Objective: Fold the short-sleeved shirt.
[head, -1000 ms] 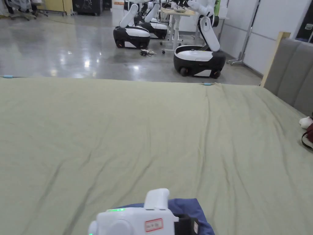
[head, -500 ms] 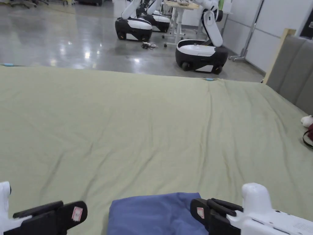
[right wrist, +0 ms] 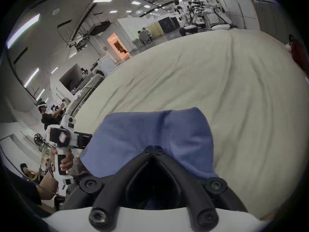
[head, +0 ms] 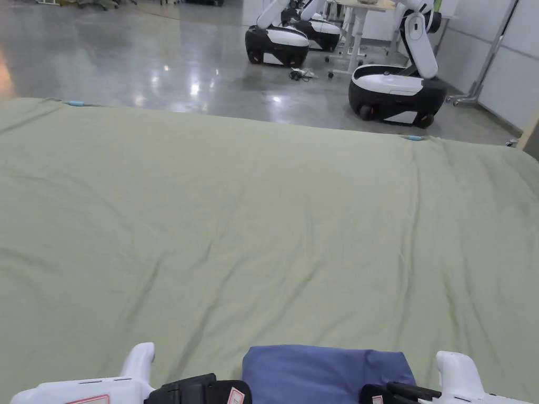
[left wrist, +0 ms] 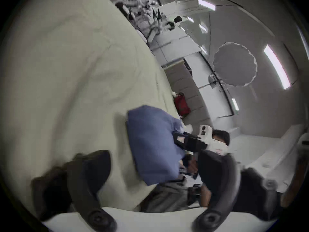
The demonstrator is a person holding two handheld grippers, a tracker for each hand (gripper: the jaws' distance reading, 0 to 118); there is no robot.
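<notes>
The right hand-held gripper [right wrist: 153, 149] is pressed together over the near edge of the shirt [right wrist: 150, 135], though a pinch of cloth cannot be confirmed. The left hand-held gripper [left wrist: 153, 167] is spread beside the shirt, which is folded at the bed's [head: 263, 210] near edge. If dragged one-sided, the fold could be undone.

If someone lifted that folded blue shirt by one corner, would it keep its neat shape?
Probably not. The blue shirt looks like soft cloth, bulging and creased, so it would likely droop and unfold. It seems light, so a push would probably slide or bunch it on the wrinkled green sheet. The right gripper, shut above it, isn't visibly gripping it.
</notes>
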